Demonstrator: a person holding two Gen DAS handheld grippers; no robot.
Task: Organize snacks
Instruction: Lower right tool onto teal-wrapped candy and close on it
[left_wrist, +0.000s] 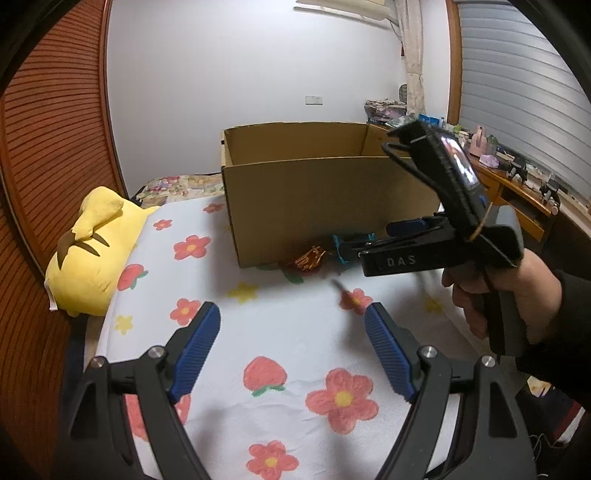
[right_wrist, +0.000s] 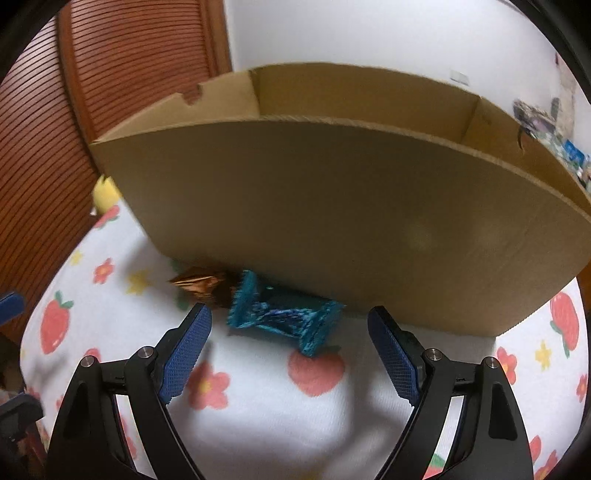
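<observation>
Matt cardboard box (right_wrist: 332, 221); shiny foil wrappers (right_wrist: 284, 317); soft cloth blanket (right_wrist: 258, 424).

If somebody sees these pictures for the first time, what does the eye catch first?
The open brown cardboard box on the flower-printed white blanket dominates. At its base lie a teal wrapped snack and a copper foil snack, with the right gripper open before them. A yellow plush toy lies at the left.
</observation>
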